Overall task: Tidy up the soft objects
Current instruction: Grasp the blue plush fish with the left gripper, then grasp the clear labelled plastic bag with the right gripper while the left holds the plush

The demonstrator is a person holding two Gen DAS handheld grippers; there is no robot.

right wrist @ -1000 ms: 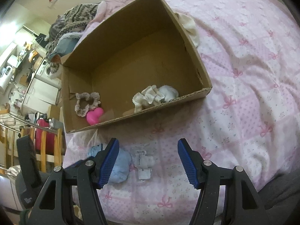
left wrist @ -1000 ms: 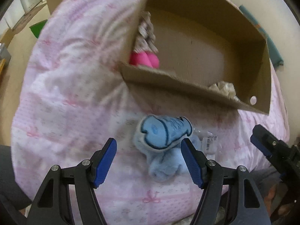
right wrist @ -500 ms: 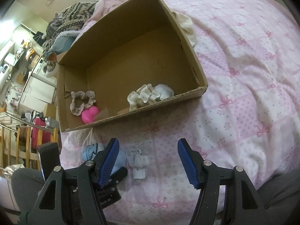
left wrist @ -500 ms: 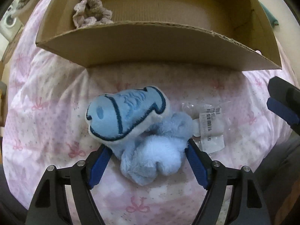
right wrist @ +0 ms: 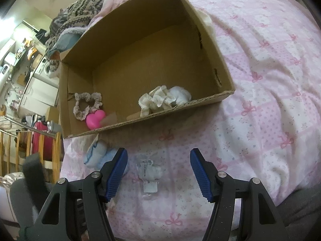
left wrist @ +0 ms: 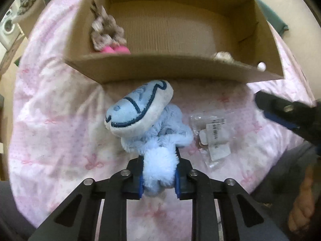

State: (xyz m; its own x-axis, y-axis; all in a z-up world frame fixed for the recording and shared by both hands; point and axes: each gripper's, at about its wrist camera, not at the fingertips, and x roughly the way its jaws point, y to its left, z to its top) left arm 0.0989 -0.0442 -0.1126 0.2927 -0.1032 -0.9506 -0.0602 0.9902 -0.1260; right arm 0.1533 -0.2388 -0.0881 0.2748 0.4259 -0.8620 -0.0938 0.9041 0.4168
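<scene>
My left gripper (left wrist: pixel 158 182) is shut on the fluffy tail end of a light blue plush toy (left wrist: pixel 144 112), which is lifted off the pink bedspread in front of the cardboard box (left wrist: pixel 180 70). The toy also shows in the right wrist view (right wrist: pixel 96 154) by the box's near left corner. My right gripper (right wrist: pixel 158 172) is open and empty, hovering over a small clear packet with a white label (right wrist: pixel 148 172). The packet also lies right of the toy in the left wrist view (left wrist: pixel 212 134).
The box (right wrist: pixel 224 96) holds a beige scrunchie (right wrist: pixel 86 106), a pink heart (right wrist: pixel 95 118) and cream and white soft items (right wrist: pixel 164 98). The pink bedspread (right wrist: pixel 270 80) spreads to the right. Folded knitwear (right wrist: pixel 80 10) lies behind the box. Furniture stands off the bed's left edge.
My left gripper has closed on the blue plush toy and raised it toward the box. My right gripper has stayed open, shifting slightly over the packet.
</scene>
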